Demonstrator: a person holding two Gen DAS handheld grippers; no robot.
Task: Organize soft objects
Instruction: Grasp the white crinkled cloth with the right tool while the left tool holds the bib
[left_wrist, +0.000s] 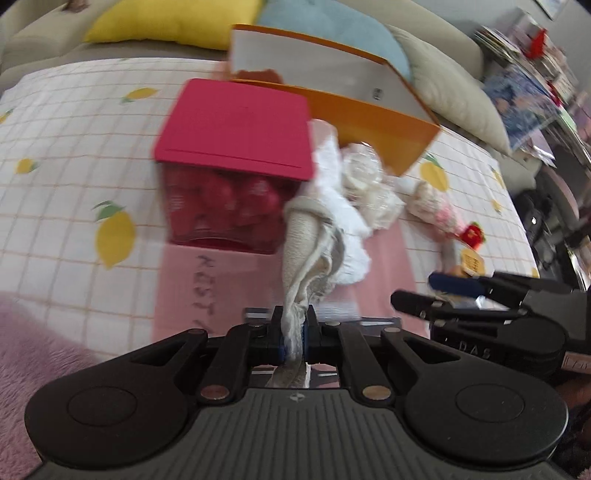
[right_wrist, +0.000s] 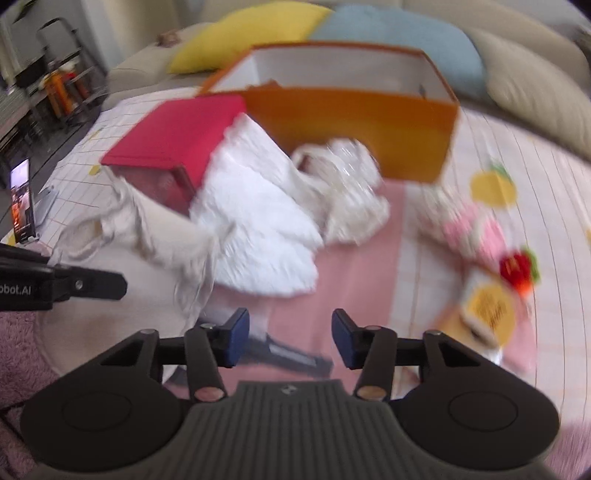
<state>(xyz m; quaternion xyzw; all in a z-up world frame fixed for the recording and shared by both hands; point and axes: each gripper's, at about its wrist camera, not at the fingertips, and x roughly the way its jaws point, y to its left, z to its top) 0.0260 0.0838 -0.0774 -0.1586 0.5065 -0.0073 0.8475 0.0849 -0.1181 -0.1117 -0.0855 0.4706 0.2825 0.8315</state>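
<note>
My left gripper (left_wrist: 294, 328) is shut on a beige cloth (left_wrist: 306, 251) that stretches up toward a pile of white fluffy cloth (left_wrist: 343, 206). The beige cloth also shows in the right wrist view (right_wrist: 162, 229), next to the white fluffy cloth (right_wrist: 258, 221) and a cream wrapped soft item (right_wrist: 351, 192). My right gripper (right_wrist: 290, 341) is open and empty above the pink mat (right_wrist: 354, 273). An open orange box (right_wrist: 351, 129) stands behind the pile; it also shows in the left wrist view (left_wrist: 369, 122). A pink and red plush toy (right_wrist: 476, 236) lies to the right.
A red lidded box (left_wrist: 236, 147) stands left of the pile, also in the right wrist view (right_wrist: 173, 136). A lemon-print cloth (left_wrist: 74, 147) covers the surface. Yellow (left_wrist: 173, 22) and blue (left_wrist: 332, 26) cushions lie behind. A phone (right_wrist: 22, 199) stands at far left.
</note>
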